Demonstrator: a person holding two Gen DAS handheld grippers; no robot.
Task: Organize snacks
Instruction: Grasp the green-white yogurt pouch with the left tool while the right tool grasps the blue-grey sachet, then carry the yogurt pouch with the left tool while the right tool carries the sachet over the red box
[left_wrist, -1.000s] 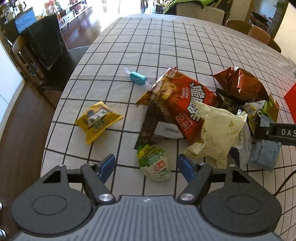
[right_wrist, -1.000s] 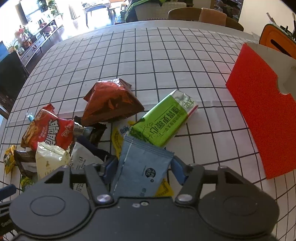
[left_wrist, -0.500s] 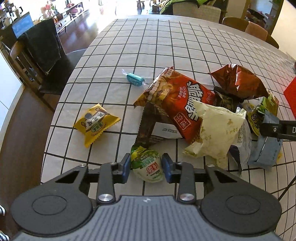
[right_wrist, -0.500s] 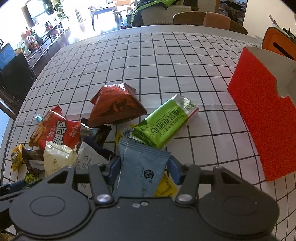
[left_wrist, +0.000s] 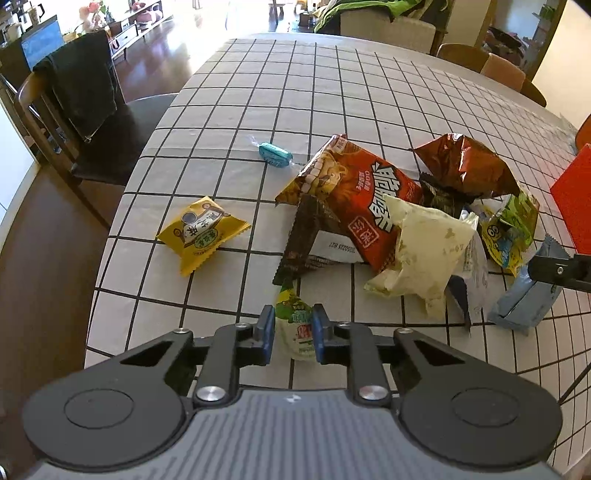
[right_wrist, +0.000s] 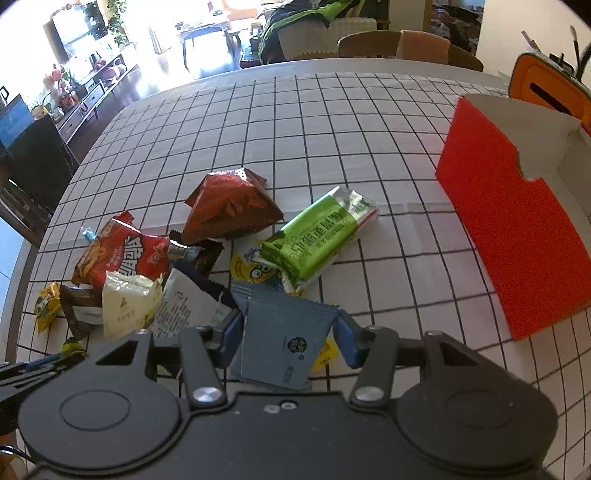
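Two grippers are each on a snack. We go left to right across the table.

Far left, near the edge: a yellow sachet (left_wrist: 202, 232), lying flat and alone. Beyond it, a small teal wrapped candy (left_wrist: 274, 154), also alone.

Left gripper (left_wrist: 293, 332): jaws closing, blue pads pressing both sides of a small green-and-white jelly cup (left_wrist: 294, 321) at the near edge of the pile. We judge the cup light, stiffer than the bags, with a slick film top; holding it across the body as now suits it, and hard squeezing could burst the seal.

Centre: the pile. A large red chip bag (left_wrist: 354, 195) lies over a dark brown wrapper (left_wrist: 306, 236), and a cream pouch (left_wrist: 424, 251) leans against it. A crinkled maroon foil bag (right_wrist: 229, 206) sits behind. All look air-filled, soft and crushable; we would take them by a crimped edge.

Right gripper (right_wrist: 290, 341): jaws closing on a blue-grey sachet (right_wrist: 284, 339), pads at its two long edges. It is thin, limp and light, and may buckle or slide. Just beyond lies a green foil bar (right_wrist: 321, 236), resting partly on a yellow cartoon packet (right_wrist: 255, 271).

Far right: an open red box (right_wrist: 517, 236) with a white inside, well apart from the pile; we judge it the likely destination.

Surface: a white tablecloth with a black grid (left_wrist: 332, 92), smooth and flat. Room: wooden chairs, one draped with a dark garment (left_wrist: 85, 81), and bright sun on the floor.
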